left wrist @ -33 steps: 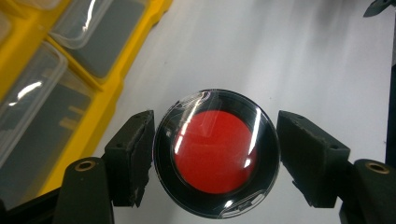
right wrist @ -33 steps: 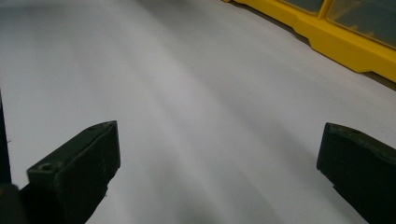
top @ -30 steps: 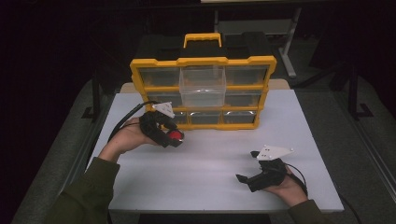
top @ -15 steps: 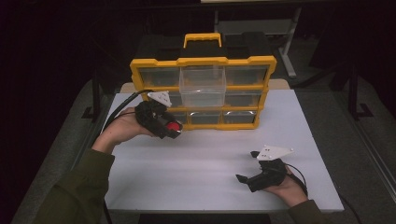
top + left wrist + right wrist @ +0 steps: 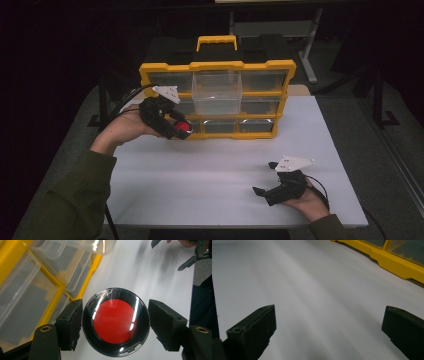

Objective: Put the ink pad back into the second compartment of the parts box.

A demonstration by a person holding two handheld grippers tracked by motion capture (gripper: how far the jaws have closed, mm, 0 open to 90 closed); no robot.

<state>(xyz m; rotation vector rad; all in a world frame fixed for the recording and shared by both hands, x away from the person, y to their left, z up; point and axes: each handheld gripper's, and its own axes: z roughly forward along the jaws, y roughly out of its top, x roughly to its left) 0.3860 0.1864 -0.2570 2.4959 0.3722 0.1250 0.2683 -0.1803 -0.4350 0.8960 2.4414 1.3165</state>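
Note:
A round black tin with a red inside and a clear lid (image 5: 115,321) sits between the jaws of my left gripper (image 5: 116,326), which is shut on it. In the high view that gripper (image 5: 180,130) holds the tin (image 5: 184,127) above the table, right in front of the lower left drawers of a yellow organizer (image 5: 217,66). The organizer's top middle clear drawer (image 5: 217,95) is pulled out. My right gripper (image 5: 265,178) rests open on the white table (image 5: 200,175) near its front right, with nothing between its jaws (image 5: 328,332).
The organizer has several clear plastic drawers and a yellow carry handle (image 5: 216,41). A cable (image 5: 122,102) trails from the left gripper off the table's left side. Dark floor and metal frame legs surround the table.
My left gripper has carried the tin away from me and slightly left, closer to the organizer's lower left drawers. The right gripper has stayed where it was.

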